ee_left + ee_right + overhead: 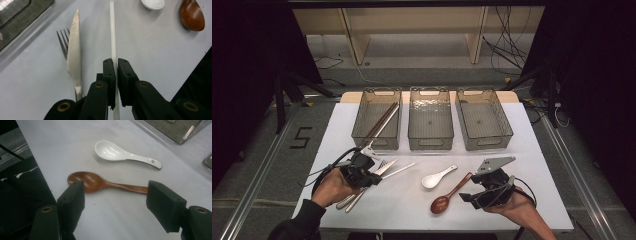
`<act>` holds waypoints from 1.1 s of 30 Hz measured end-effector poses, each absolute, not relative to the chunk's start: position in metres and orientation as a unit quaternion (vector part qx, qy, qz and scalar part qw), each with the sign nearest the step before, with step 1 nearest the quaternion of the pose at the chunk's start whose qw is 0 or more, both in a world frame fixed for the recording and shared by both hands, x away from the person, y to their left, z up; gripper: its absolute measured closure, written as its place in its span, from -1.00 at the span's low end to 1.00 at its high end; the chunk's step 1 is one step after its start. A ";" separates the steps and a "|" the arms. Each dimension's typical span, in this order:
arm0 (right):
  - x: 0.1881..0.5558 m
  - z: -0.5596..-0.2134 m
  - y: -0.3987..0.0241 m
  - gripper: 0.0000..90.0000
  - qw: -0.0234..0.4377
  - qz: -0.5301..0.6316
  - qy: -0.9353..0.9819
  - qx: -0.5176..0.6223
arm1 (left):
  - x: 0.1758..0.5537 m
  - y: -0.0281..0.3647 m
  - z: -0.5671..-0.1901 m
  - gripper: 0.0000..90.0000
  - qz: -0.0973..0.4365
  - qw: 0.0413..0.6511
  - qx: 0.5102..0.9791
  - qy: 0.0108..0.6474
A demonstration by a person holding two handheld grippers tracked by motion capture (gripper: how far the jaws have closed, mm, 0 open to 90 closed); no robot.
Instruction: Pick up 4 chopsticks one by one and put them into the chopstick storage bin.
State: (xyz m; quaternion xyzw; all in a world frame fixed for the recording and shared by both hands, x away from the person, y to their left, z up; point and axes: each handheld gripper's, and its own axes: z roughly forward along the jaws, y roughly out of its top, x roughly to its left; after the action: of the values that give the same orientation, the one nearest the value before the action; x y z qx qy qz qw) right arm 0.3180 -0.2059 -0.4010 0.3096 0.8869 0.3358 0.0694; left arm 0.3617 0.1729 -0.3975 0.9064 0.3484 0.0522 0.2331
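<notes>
My left gripper point(373, 176) point(116, 61) is shut on a white chopstick point(112, 30) point(404, 169), which runs straight between its jaws and lies close over the white table point(407, 210). Beside it lie a metal knife point(74, 47) and a fork point(62, 40). My right gripper point(468, 196) point(116, 188) stands open over a brown wooden spoon point(87, 181) point(446, 199), its jaws on either side of the handle and not touching it. A white ceramic spoon point(115, 152) point(434, 179) rests just beyond.
Three clear bins stand in a row at the back: the left bin point(377, 142) holds long chopsticks point(382, 120); the middle bin point(430, 143) and right bin point(490, 143) look bare. More cutlery handles point(349, 201) lie under my left hand. The table's front edge is near both hands.
</notes>
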 end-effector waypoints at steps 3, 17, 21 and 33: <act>0.319 -0.401 -0.206 -0.29 0.070 0.336 0.886 0.311 | 0.363 0.178 -0.390 0.88 0.059 0.241 0.902 0.353; 0.319 -0.401 -0.207 -0.29 0.069 0.336 0.886 0.313 | 0.392 0.194 -0.338 0.88 0.111 0.265 0.884 0.370; 0.319 -0.401 -0.207 -0.29 0.069 0.337 0.886 0.312 | 0.412 0.197 -0.325 0.88 0.126 0.271 0.875 0.382; 0.319 -0.401 -0.207 -0.29 0.068 0.338 0.886 0.312 | 0.479 0.206 -0.323 0.88 0.138 0.277 0.842 0.441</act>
State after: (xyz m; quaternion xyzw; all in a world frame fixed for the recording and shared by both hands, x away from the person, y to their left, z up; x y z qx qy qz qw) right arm 0.3190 -0.2068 -0.4013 0.3119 0.8855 0.3376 0.0677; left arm 0.4793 0.2058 -0.3227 0.8421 0.4414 0.1385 0.2772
